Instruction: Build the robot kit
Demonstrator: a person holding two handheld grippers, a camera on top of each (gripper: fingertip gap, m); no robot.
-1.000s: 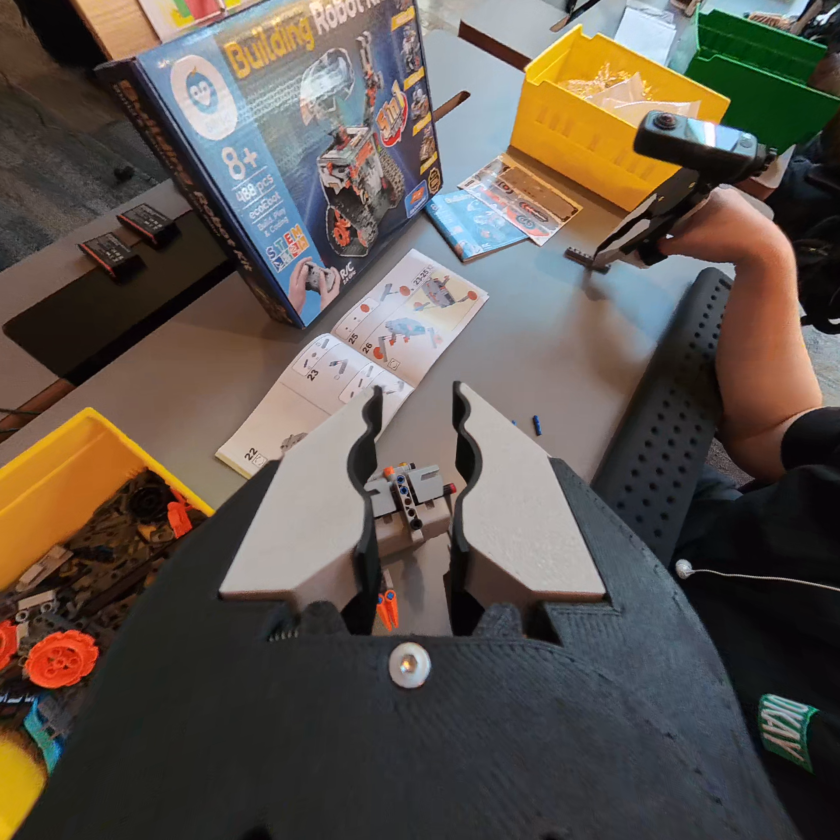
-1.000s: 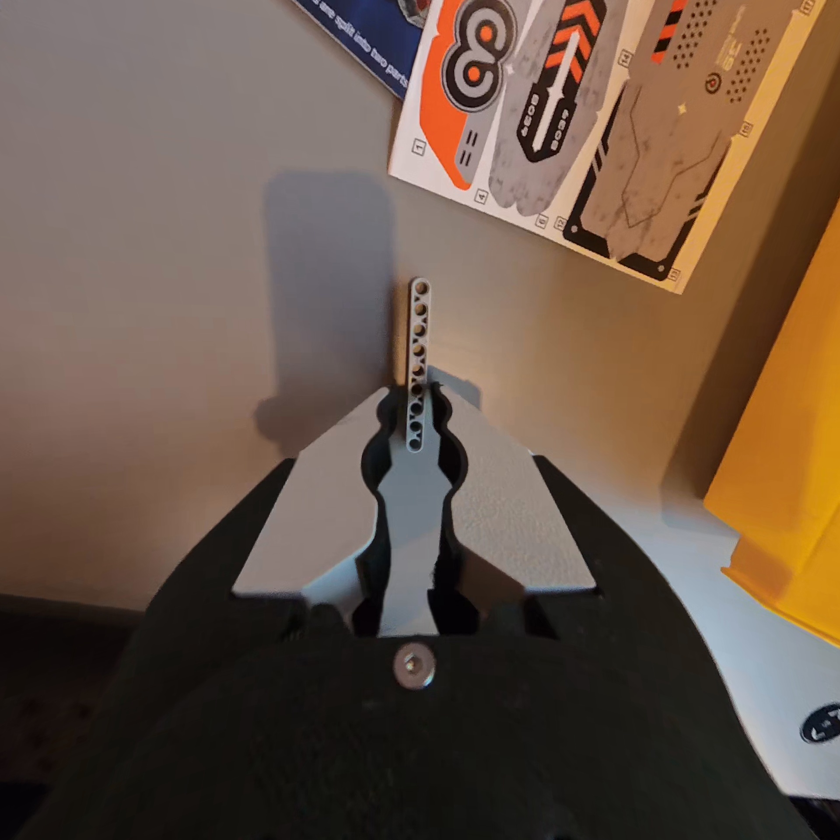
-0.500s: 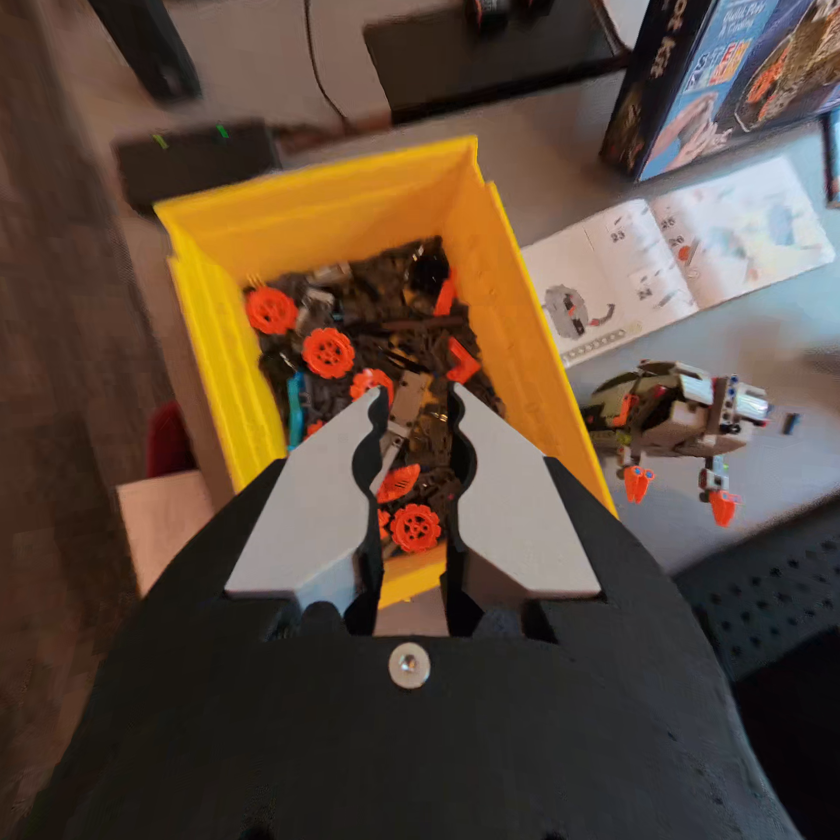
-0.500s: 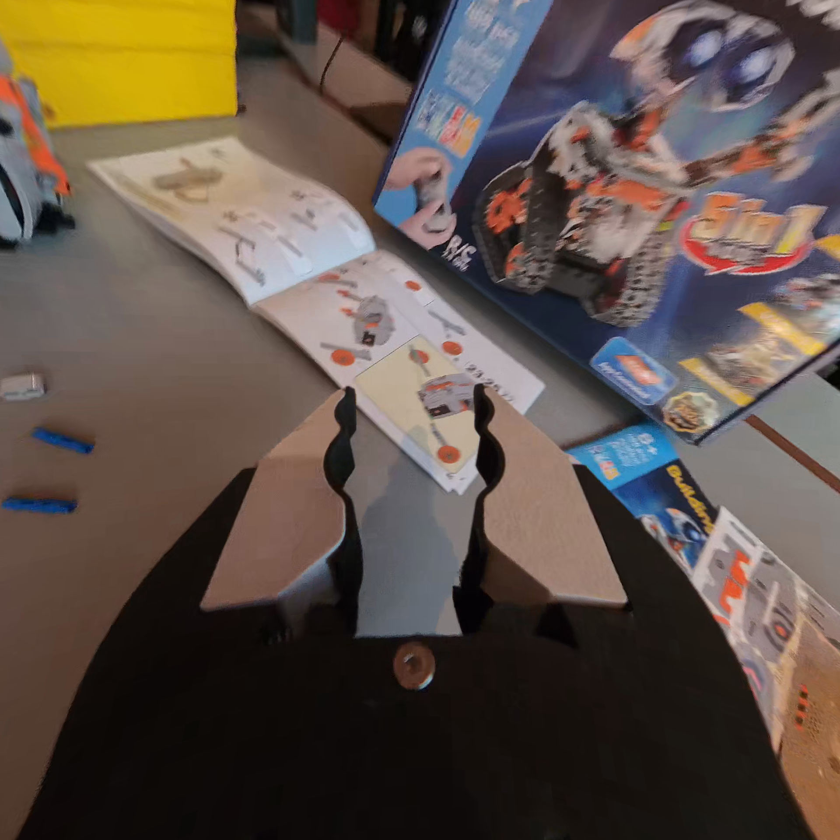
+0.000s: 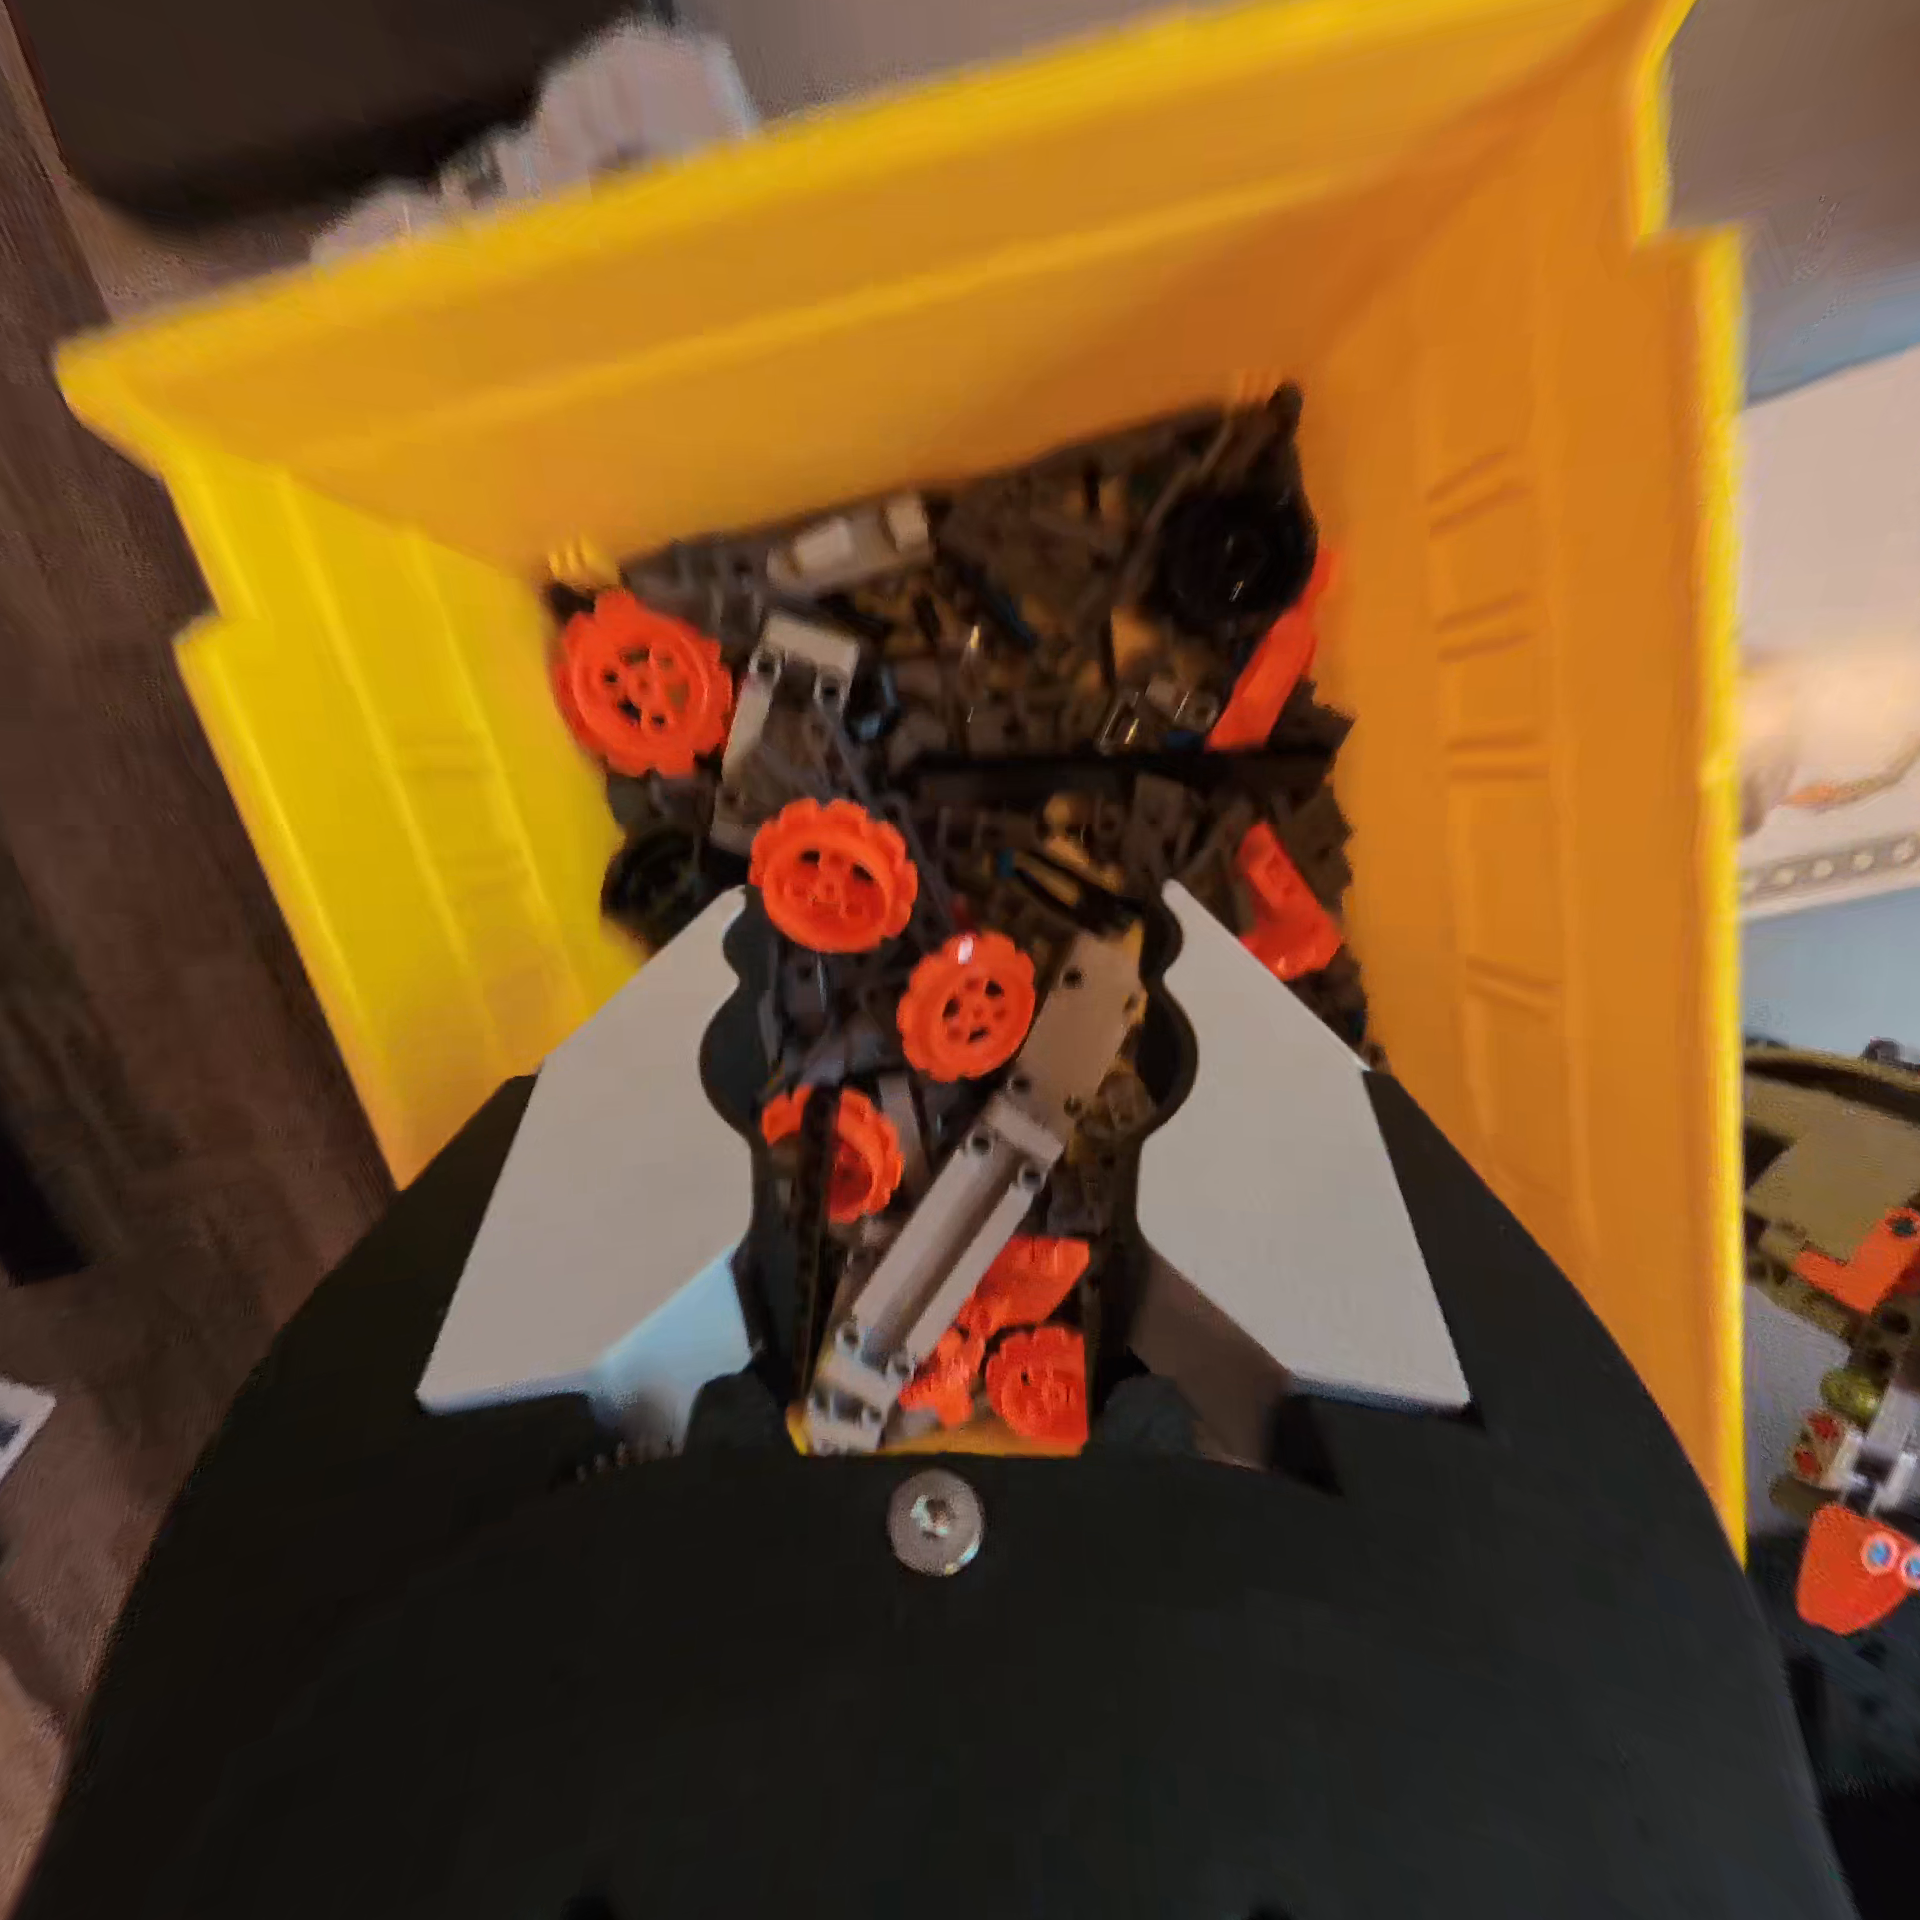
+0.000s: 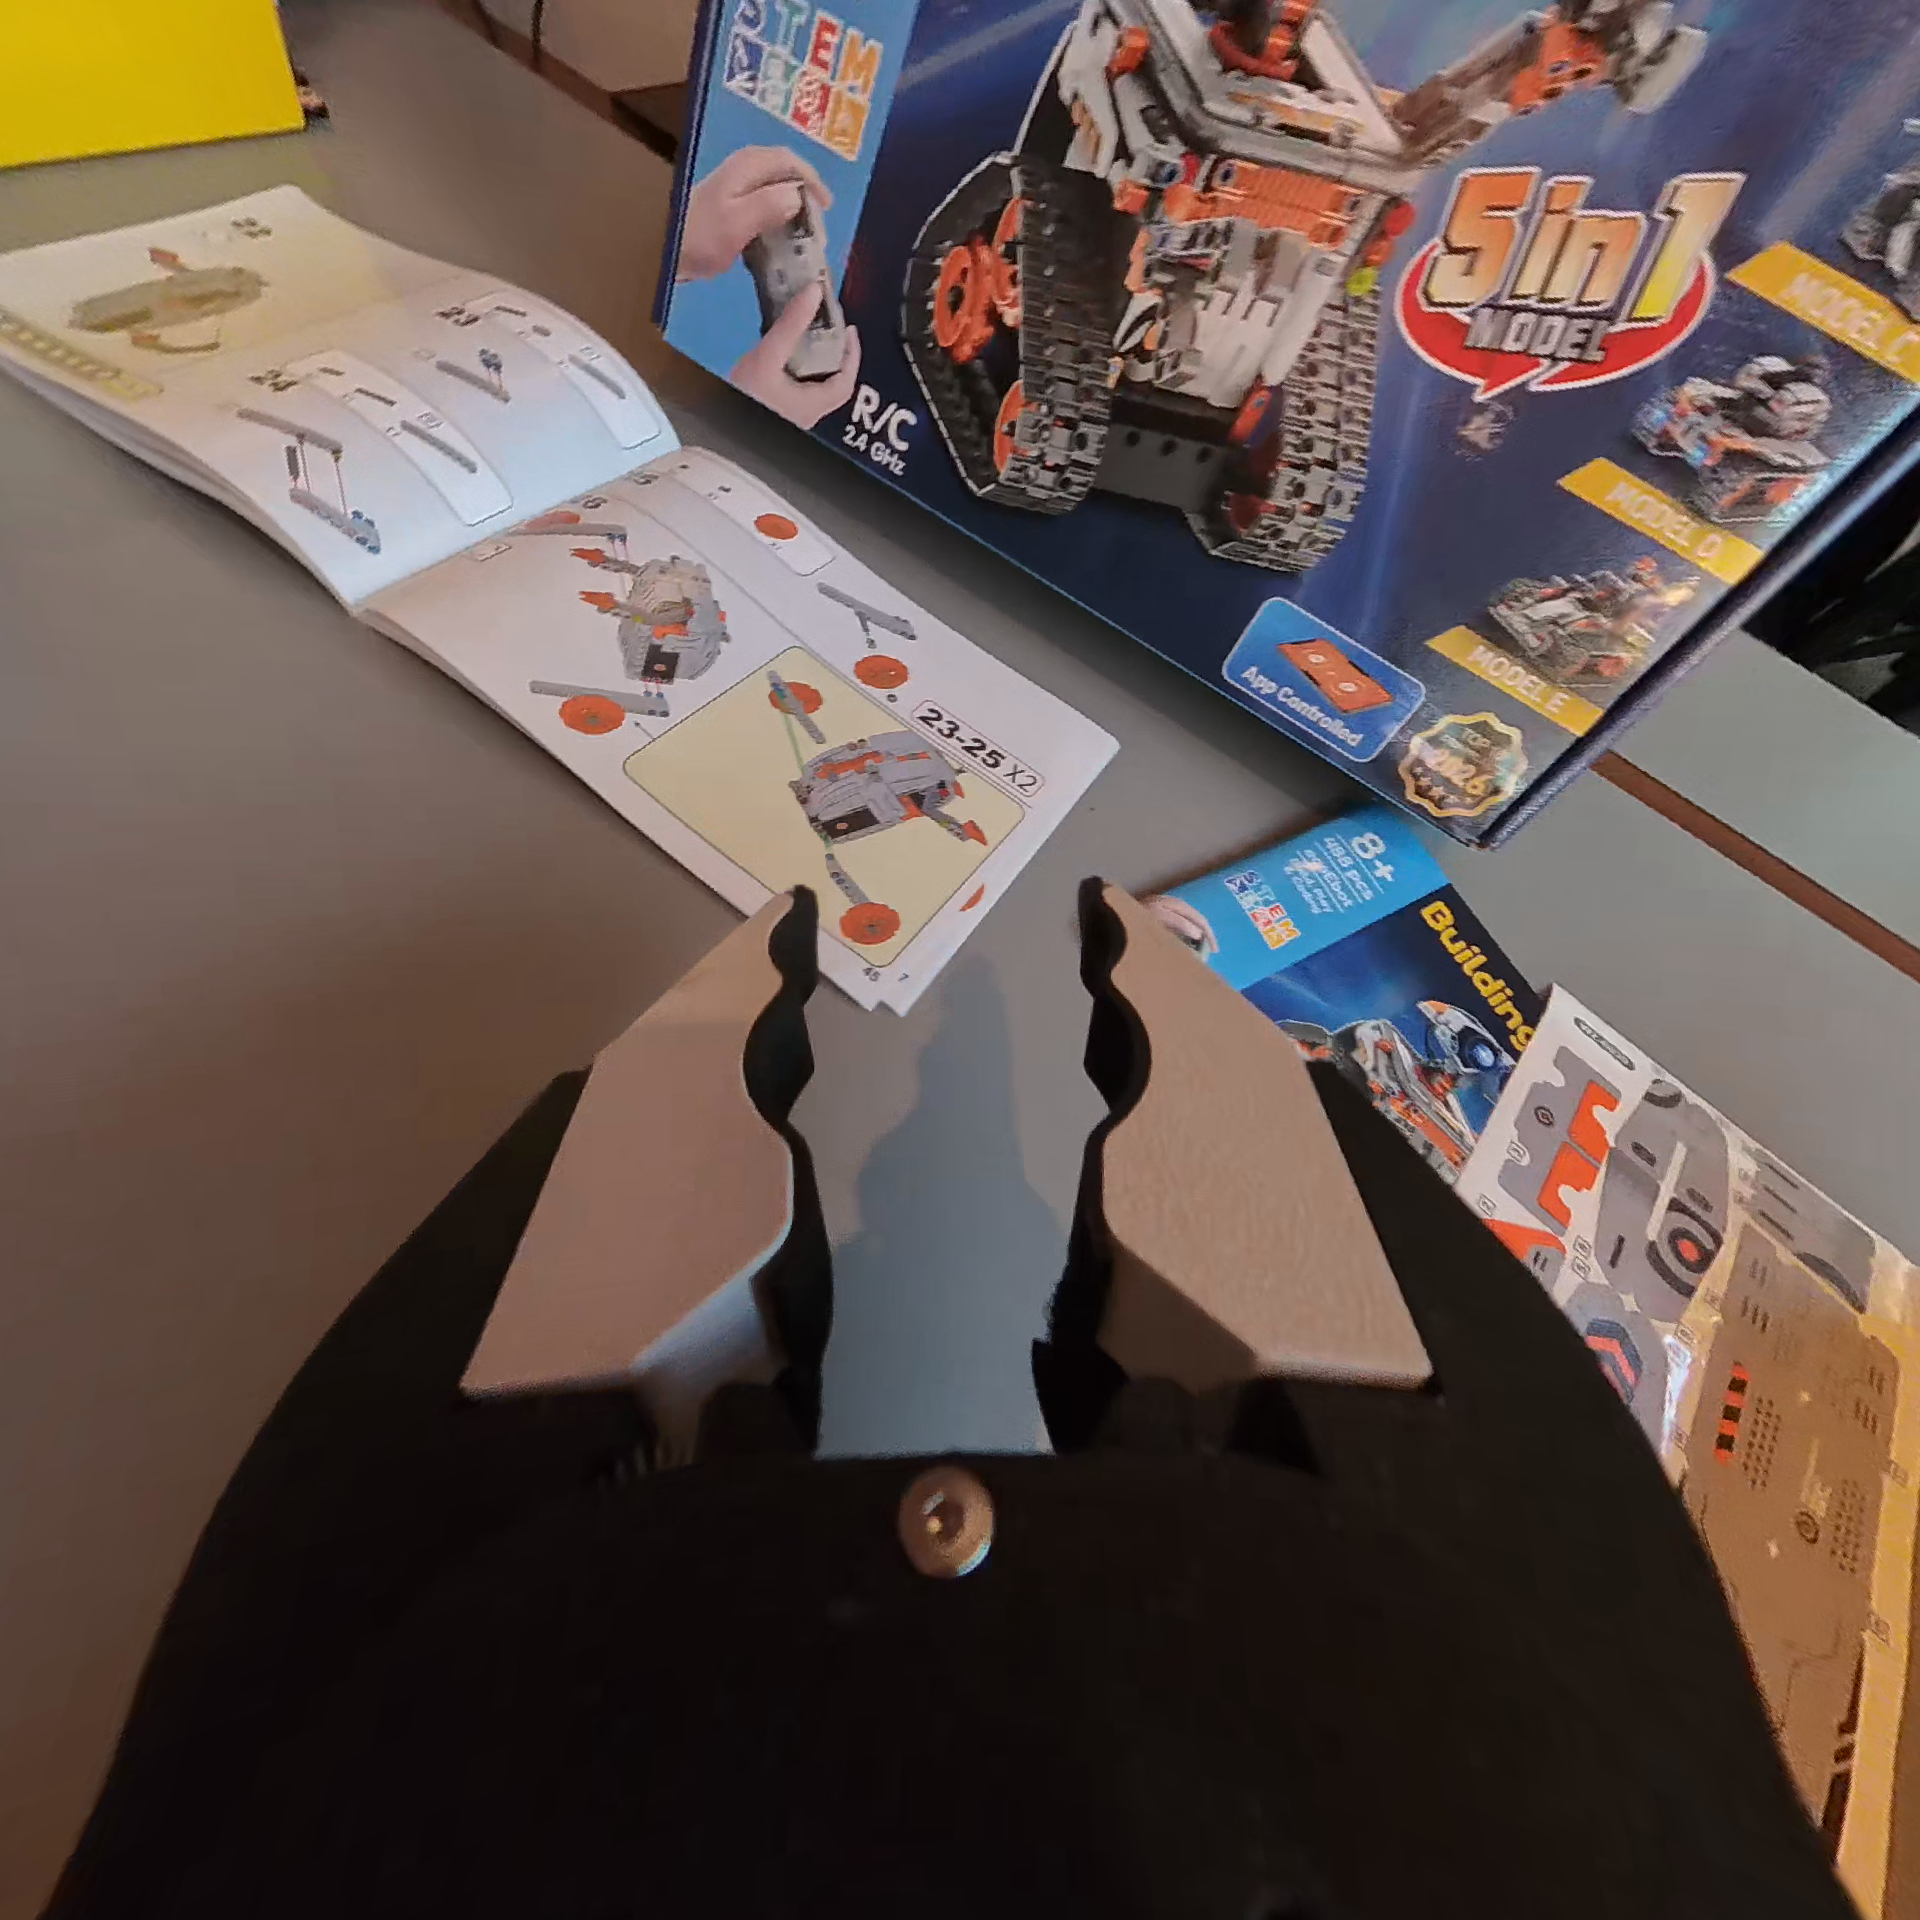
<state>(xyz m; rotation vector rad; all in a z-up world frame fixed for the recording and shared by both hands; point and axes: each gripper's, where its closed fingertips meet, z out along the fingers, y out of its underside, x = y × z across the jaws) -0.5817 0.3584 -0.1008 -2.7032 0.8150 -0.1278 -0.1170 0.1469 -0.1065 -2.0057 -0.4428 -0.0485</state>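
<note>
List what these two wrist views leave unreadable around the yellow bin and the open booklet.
- Left wrist view: motion blur smears the dark parts in the yellow bin; only orange wheels stand out.
- Same view: the left gripper hides the bin's near end.
- Same view: the frame edge cuts the grey model.
- Right wrist view: the right gripper covers the open booklet corner.

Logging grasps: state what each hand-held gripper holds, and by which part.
Nothing is held. The left hand-held gripper is open above loose parts in the yellow bin; the right hand-held gripper is open over the grey table.
</note>
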